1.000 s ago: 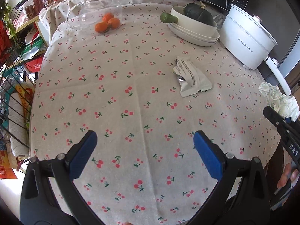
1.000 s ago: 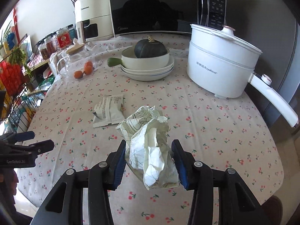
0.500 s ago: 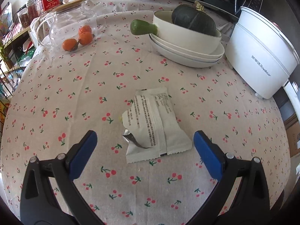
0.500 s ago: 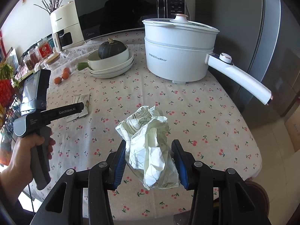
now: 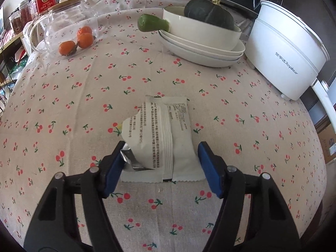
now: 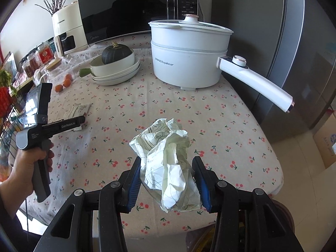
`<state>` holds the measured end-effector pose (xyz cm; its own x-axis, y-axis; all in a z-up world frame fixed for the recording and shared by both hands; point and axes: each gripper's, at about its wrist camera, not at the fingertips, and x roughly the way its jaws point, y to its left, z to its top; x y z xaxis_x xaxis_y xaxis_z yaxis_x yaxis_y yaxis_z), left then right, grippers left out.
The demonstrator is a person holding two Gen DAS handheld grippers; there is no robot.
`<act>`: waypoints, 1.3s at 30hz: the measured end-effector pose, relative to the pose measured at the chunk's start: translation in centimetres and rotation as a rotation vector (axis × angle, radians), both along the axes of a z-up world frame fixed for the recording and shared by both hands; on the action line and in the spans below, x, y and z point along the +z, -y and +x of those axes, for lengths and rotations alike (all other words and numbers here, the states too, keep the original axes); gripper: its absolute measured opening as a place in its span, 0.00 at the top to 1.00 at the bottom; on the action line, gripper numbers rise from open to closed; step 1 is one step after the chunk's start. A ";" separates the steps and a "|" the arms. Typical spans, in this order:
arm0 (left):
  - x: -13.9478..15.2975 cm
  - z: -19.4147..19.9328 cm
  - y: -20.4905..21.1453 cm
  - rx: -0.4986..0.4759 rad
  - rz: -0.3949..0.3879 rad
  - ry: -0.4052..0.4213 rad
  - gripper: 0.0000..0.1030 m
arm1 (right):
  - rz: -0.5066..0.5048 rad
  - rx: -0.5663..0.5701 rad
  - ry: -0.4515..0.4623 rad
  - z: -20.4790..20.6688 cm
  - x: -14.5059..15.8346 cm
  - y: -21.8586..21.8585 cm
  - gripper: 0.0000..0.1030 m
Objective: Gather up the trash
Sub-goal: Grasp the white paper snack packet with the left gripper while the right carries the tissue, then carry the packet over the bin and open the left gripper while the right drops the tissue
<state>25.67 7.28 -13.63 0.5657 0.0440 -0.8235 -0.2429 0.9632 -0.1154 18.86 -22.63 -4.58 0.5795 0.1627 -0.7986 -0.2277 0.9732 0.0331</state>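
Our left gripper (image 5: 160, 160), jaws just closing, straddles the wrapper (image 5: 161, 138) flat on the surface (image 5: 84, 96); right gripper (image 6: 166, 180) pinches crumpled paper (image 6: 168, 159). At twelve o'clock, a bowl (image 5: 201, 33) holds a squash (image 5: 208, 14).

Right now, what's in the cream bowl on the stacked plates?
A dark green squash sits in the bowl, its stem up and its top above the rim. The bowl's wall hides the squash's underside and anything beneath it.
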 end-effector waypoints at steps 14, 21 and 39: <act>0.8 -7.1 0.3 -0.041 -0.185 -0.074 0.33 | 0.018 -0.063 -0.003 -1.7 0.3 2.7 0.53; 1.9 -9.5 1.0 -0.091 -0.200 -0.069 0.33 | -0.001 -0.110 -0.031 -4.1 -0.6 5.7 0.53; 4.7 -13.2 11.7 -0.379 -0.186 -0.020 0.33 | 0.004 -0.317 -0.171 -11.6 -3.8 16.4 0.52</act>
<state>12.46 -4.37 -8.96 0.4973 -0.3144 -0.8086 0.1205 0.9480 -0.2946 7.24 -38.99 -8.38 0.4595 -0.0001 -0.8882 0.0950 0.9943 0.0490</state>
